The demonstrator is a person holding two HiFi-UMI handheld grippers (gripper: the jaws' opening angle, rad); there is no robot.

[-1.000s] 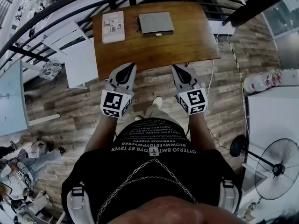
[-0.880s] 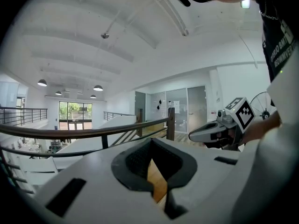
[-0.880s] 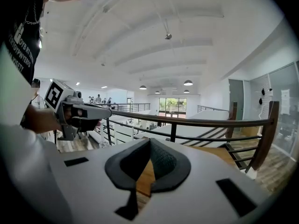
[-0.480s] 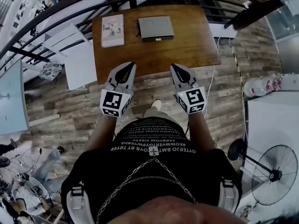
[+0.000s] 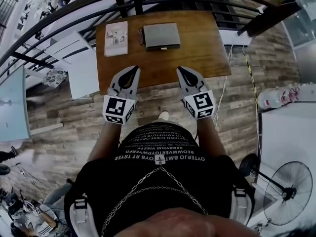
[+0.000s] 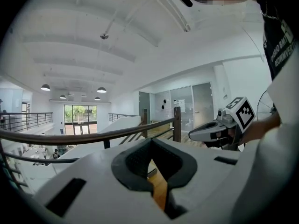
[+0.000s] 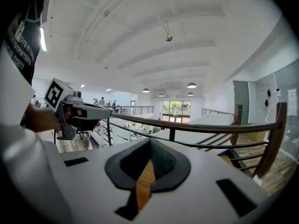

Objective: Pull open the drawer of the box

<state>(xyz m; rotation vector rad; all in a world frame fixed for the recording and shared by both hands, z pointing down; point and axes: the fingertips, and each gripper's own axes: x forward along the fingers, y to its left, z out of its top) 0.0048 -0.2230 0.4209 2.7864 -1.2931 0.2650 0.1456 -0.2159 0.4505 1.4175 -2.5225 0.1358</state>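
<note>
A wooden bench (image 5: 197,48) stands in front of the person, and the grey flat box (image 5: 161,33) lies on it close to the far edge, about midway between the left and right edges. The side that faces the near edge carries the drawer (image 5: 163,46), which sits pushed in, so the box keeps a plain rectangular outline. A white printed booklet (image 5: 116,37) lies near the far left corner, beside the box but apart from it. Both tools are held side by side over the near edge, pointing toward the far edge and well apart from the box. The left tool (image 5: 135,68) has its tip over the near left part of the bench, and its jaws are pressed together with nothing between them; only a sliver of wood shows below the pads. The right tool (image 5: 179,69) has its tip over the near edge a little right of the middle, and its jaws are likewise pressed together on nothing. Each tool appears in the other's view, level with it. A dark curved railing (image 5: 74,6) runs beyond the far edge, and a standing fan (image 5: 286,179) is on the plank floor (image 5: 64,112) to the right.
</note>
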